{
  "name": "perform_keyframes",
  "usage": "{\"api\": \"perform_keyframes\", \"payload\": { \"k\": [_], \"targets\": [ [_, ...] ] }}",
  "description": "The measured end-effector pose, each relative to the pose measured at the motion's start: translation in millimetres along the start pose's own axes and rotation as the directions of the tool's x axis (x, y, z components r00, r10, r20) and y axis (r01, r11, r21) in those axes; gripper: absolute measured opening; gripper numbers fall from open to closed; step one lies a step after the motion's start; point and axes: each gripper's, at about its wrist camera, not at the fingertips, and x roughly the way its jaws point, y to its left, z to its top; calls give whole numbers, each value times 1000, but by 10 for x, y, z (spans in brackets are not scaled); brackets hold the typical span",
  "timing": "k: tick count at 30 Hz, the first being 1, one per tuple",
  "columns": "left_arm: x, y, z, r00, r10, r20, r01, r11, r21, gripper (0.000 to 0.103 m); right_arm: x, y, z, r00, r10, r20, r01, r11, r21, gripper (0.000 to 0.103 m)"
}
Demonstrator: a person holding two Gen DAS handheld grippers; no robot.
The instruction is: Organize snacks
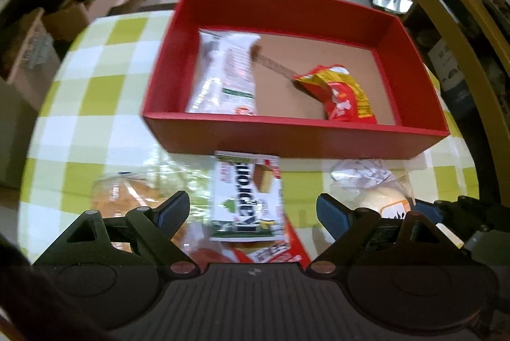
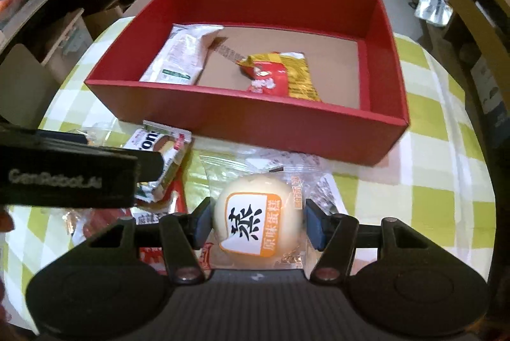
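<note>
Two snacks are already sitting in the red cardboard box [image 1: 296,137] up top of the left wrist view: a white wrapped bar [image 1: 224,73] at its left side and a crinkly red-and-yellow packet [image 1: 341,93] right of centre. Down at the bottom of that frame the left gripper [image 1: 251,210] has its jaws spread wide, hovering over a white-and-green snack pack [image 1: 247,197] that lies on the green-and-white checked tablecloth [image 1: 89,92]. Nothing is pinched; the pack sits between the fingers with clear gaps either side. A clear-wrapped bun [image 1: 127,197] is at lower left, pretty blurry.

Over in the right wrist view, the right gripper [image 2: 258,224] is at the bottom centre with a round pale steamed cake in a clear wrapper [image 2: 258,223] between its blue pads [image 2: 314,226]. Both pads sit right against the cake's sides, so I'd call that gripped, though how firmly I can't say. The box fills the upper middle just beyond it.

My read: this is the pick-up stage for both hands. Next the right one needs to lift the cake over the box's near wall and drop it in the open space; the left one has to come down and close on its pack.
</note>
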Motion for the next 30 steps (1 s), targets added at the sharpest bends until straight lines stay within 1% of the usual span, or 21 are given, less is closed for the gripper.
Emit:
{"api": "perform_keyframes", "payload": {
  "k": [8,12,15,17,21,22,23,24,25,27,30],
  "targets": [
    [313,-103,54,997,53,-48,-53,999,2,90,-30,-138,-19,1000,12,-3,-12,1000,25,64],
    [487,-130,37,992,75,-98,-75,997,10,90,-22,-201,-31,1000,13,-8,-12,999,35,64],
    [555,-118,21,988,100,-117,-100,995,13,87,-20,-254,-37,1000,7,-12,-6,999,46,64],
    [572,-74,39,987,98,-124,-99,995,-5,86,-26,-272,-34,1000,5,-9,-4,999,50,64],
    [560,-9,82,988,100,-116,-104,994,-29,82,-32,-260,-31,1000,10,-5,-9,999,48,64],
    [555,-6,87,988,101,-113,-105,994,-29,77,-34,-254,-31,1000,9,-3,-9,999,44,64],
    [550,4,95,989,106,-108,-109,994,-21,75,-34,-247,-30,1000,6,-2,-6,999,41,64],
    [541,-7,97,989,105,-102,-107,994,-12,69,-33,-241,-30,1000,2,-2,-2,999,37,64],
    [532,-22,97,990,100,-101,-101,995,-5,65,-31,-236,-28,1000,-2,0,2,999,34,64],
    [509,-59,85,989,113,-94,-112,994,18,65,-38,-218,-23,1000,-15,10,14,1000,24,64],
    [467,-111,60,986,149,-72,-145,988,58,65,-69,-210,-5,999,-21,32,20,1000,23,64]
  ]
}}
